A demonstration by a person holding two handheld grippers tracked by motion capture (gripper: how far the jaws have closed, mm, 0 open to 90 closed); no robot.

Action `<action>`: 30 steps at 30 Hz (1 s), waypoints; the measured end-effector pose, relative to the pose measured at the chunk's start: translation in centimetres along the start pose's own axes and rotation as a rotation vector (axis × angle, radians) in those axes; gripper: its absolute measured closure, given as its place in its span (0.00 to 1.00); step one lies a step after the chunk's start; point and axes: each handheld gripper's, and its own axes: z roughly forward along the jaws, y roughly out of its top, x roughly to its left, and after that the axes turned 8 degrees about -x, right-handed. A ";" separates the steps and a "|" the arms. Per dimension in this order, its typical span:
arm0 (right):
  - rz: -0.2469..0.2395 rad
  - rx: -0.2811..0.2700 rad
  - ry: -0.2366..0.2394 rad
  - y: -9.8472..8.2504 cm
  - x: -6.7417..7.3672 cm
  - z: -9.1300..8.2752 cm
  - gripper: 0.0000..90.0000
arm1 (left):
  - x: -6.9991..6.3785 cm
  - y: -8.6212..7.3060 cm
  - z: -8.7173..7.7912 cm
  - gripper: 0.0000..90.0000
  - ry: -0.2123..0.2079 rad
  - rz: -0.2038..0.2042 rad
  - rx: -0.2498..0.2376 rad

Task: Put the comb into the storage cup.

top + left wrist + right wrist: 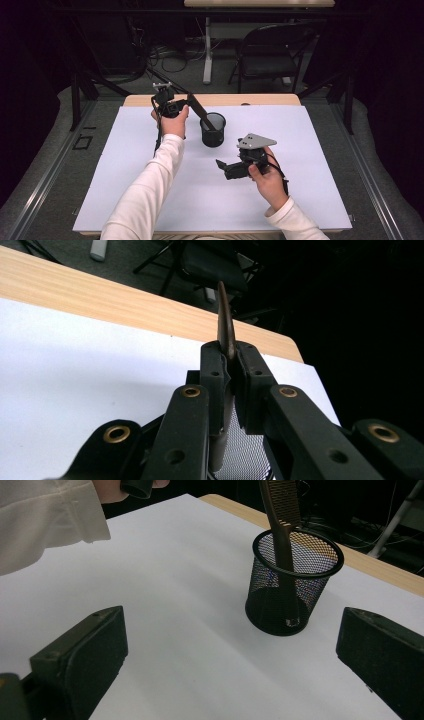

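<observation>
My right gripper (220,163) lay nearest to me, on my side of the black mesh cup (213,129) and a little off to its right, held low over the white sheet (280,200) that covered the table. Its jaws stood wide apart with nothing between them, and they pointed back toward the cup, which in the right gripper view sat well beyond the pads (85,655), upright on the white sheet. Farther out, the cup (294,582) stood near the middle of the sheet, and the brown comb (281,525) stood in it, its handle end down inside the mesh near the bottom and its toothed end rising out over the rim, leaning away toward the cup's far left. Beyond the cup, up and to its left, my left gripper (192,102) had the comb's upper part pinched edgewise between its pads (215,375), the jaws closed tight on it, so that the comb (226,325) stuck out past the fingertips. Behind the cup ran the wooden edge of the table (270,99), and past that stood a dark folding chair (272,50) on the floor.
</observation>
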 end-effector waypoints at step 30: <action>0.000 0.004 -0.003 -0.1 0.0 0.0 0.00 | 1.2 0.0 -0.3 0.85 -0.003 -0.027 -0.007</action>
